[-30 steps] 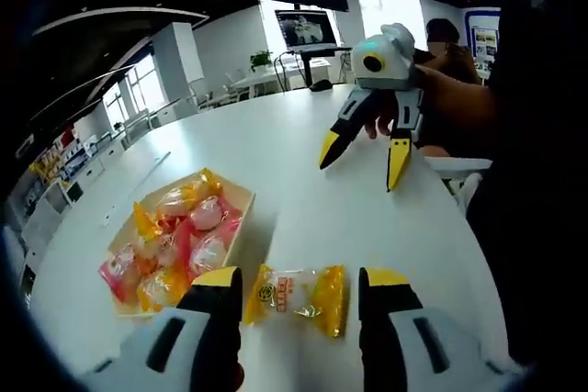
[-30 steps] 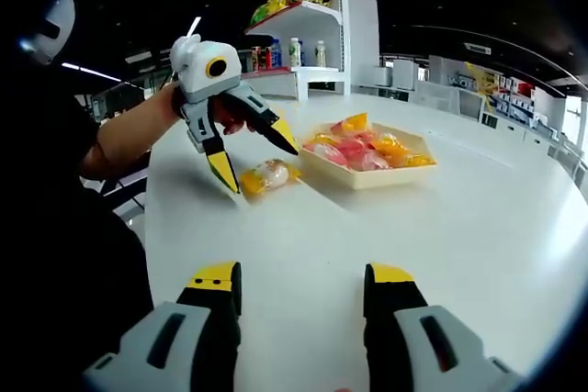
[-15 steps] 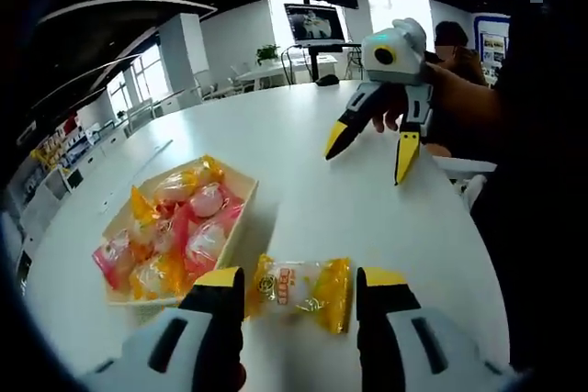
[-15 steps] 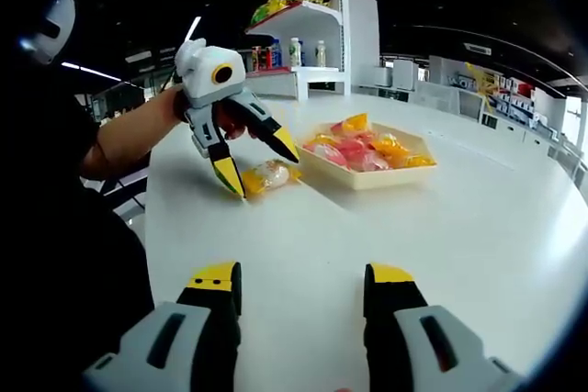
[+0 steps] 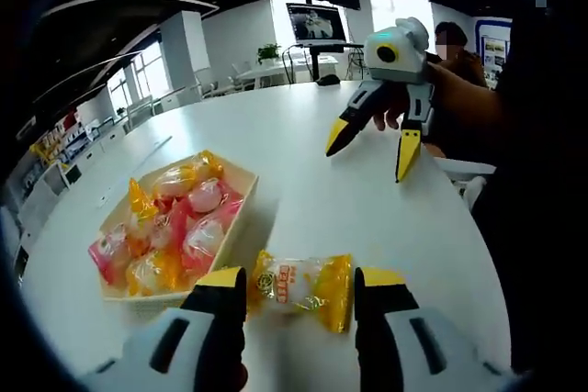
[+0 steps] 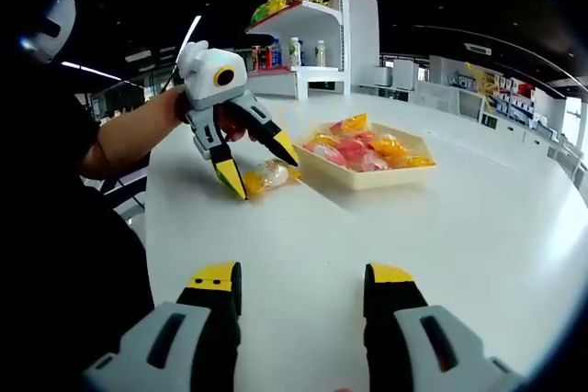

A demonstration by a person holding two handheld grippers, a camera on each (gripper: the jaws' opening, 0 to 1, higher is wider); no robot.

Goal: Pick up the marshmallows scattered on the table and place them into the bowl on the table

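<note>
— Where does the loose marshmallow point(image 5: 301, 284) sit?

— Taking the bowl point(image 5: 235, 225) as the landmark: the yellow-wrapped marshmallow lies flat on the white worktop point(image 5: 303, 162), just beside the bowl's near corner. In the left gripper view it lies between the two yellow-tipped jaws of the left hand-held gripper point(image 5: 299, 284), which straddle it spread wide, not clamped on it. Whether the tips touch the wrapper I cannot tell.

— And the bowl itself?

— A shallow tan tray-like bowl, holding a heap of wrapped marshmallows point(image 5: 170, 231) in pink, orange and yellow. In the right gripper view the bowl point(image 6: 367, 176) stands further out on the worktop point(image 6: 478, 227), with the lone marshmallow point(image 6: 266, 174) next to its side facing the person.

— What about the right hand-held gripper?

— The right hand-held gripper point(image 6: 301, 284) is released too, jaws apart over bare worktop, well apart from the bowl. In the left gripper view it point(image 5: 372, 146) hangs above the worktop beyond the bowl, held by a hand point(image 5: 390, 112), tips pointing down and spread.

— And the left one seen from the right gripper view?

— The left hand-held gripper point(image 6: 262, 170) points down at the marshmallow beside the bowl, one jaw on each side of it. Behind the bowl stands a white shelf unit point(image 6: 312, 29) with bottles.
</note>
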